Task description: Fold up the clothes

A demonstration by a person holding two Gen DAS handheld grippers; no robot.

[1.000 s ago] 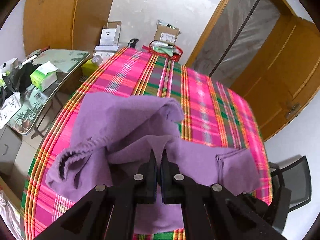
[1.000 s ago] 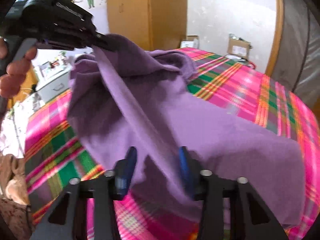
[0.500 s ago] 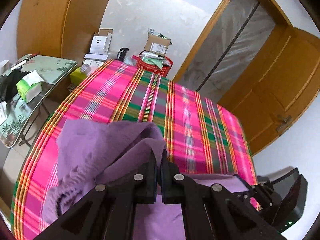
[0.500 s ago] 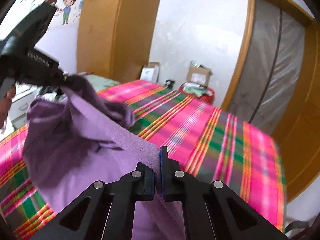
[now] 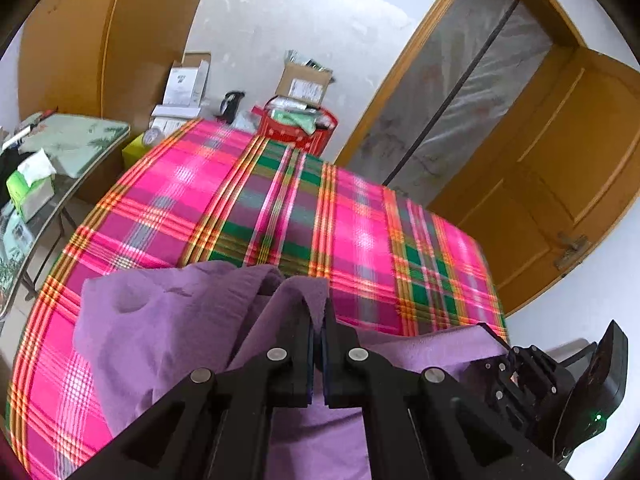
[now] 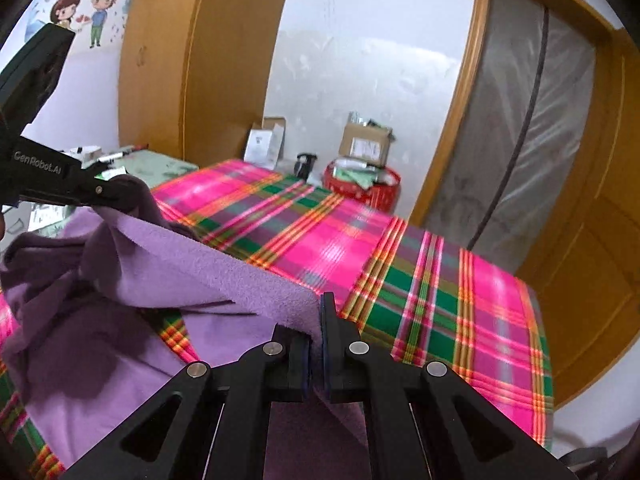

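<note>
With both tools pinched on cloth, the purple garment (image 6: 132, 344) hangs lifted by one edge: the left gripper (image 5: 318, 320) holds one end, the right gripper (image 6: 316, 320) the other, jaws closed to a slit on fabric. That held edge (image 6: 208, 264) runs taut between them, left to right across the near side; the rest sags below and left onto the plaid bedspread (image 6: 440, 288). Neither hand is nearer, since each has a corner. Judgement: any fold turns on carrying this edge away over open plaid ahead. Beyond: red basket (image 5: 296, 130), cardboard boxes (image 5: 304, 82), wooden door (image 5: 560, 184), side table (image 5: 72, 144).
</note>
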